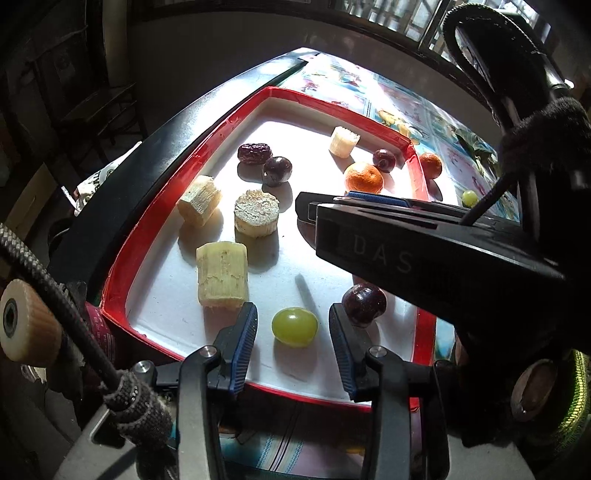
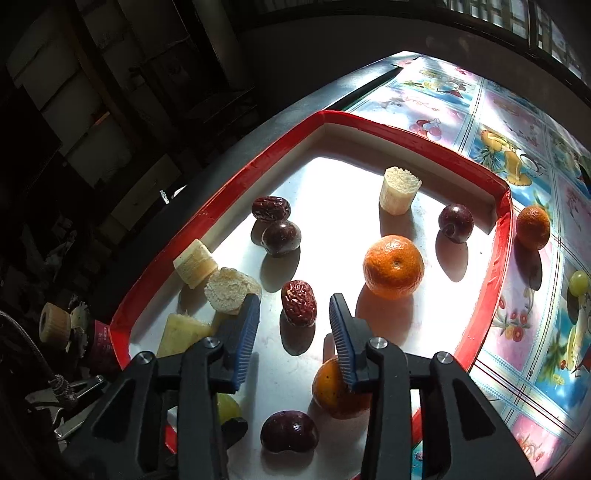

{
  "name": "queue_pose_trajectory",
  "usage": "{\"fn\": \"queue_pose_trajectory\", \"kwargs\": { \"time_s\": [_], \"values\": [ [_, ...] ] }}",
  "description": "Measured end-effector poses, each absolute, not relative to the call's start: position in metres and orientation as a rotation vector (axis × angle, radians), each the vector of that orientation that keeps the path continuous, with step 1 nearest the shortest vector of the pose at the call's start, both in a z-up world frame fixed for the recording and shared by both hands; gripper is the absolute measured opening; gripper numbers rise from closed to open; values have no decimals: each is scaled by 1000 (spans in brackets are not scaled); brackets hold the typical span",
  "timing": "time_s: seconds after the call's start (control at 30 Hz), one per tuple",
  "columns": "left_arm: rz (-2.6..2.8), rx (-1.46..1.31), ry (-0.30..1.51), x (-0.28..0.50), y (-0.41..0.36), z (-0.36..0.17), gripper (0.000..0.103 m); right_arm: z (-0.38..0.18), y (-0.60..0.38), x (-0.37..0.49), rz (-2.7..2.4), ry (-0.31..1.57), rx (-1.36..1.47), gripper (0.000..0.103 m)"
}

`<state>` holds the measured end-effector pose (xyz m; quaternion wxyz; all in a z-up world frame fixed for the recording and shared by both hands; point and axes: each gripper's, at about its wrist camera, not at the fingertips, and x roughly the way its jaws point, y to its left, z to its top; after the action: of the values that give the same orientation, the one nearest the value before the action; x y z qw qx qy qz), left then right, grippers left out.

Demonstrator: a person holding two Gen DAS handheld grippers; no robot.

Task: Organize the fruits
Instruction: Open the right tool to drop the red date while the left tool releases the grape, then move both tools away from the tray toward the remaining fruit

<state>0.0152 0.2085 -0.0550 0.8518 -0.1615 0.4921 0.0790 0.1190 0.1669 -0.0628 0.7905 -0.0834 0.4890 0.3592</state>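
At the near left of the red-rimmed tray [image 1: 122, 258], a sugarcane piece [image 1: 221, 275] lies just left of the left gripper [image 1: 293, 326], whose jaws are spread around a green grape [image 1: 294, 326] without touching it. Further right, the right gripper [image 2: 294, 314] hangs spread over a red date [image 2: 299, 302], and an orange [image 2: 393, 266] sits beyond it to the right.

Table, fruit-print cloth [image 2: 524, 332]: red-rimmed tray [image 2: 498, 258], tangerine [image 2: 532, 227], green grape [image 2: 578, 282].

Bright sun falls on the counter [image 2: 524, 155] with its picture cloth. Windows [image 1: 399, 18] behind; dark shelves [image 2: 92, 92] left.
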Motion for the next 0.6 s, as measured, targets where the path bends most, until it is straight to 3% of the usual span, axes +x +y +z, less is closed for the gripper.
{"fn": "queue_pose_trajectory", "kwargs": {
  "time_s": [0.13,0.43,0.6],
  "values": [
    [198,-327,1007,13,206,-43,53,-43,145,115,774,1016,-111,42],
    [242,-274,951,14,178,-23,69,-22,61,110,666,962,20,42],
    [241,-240,932,16,163,-15,70,-27,14,109,614,972,83,42]
  ]
}}
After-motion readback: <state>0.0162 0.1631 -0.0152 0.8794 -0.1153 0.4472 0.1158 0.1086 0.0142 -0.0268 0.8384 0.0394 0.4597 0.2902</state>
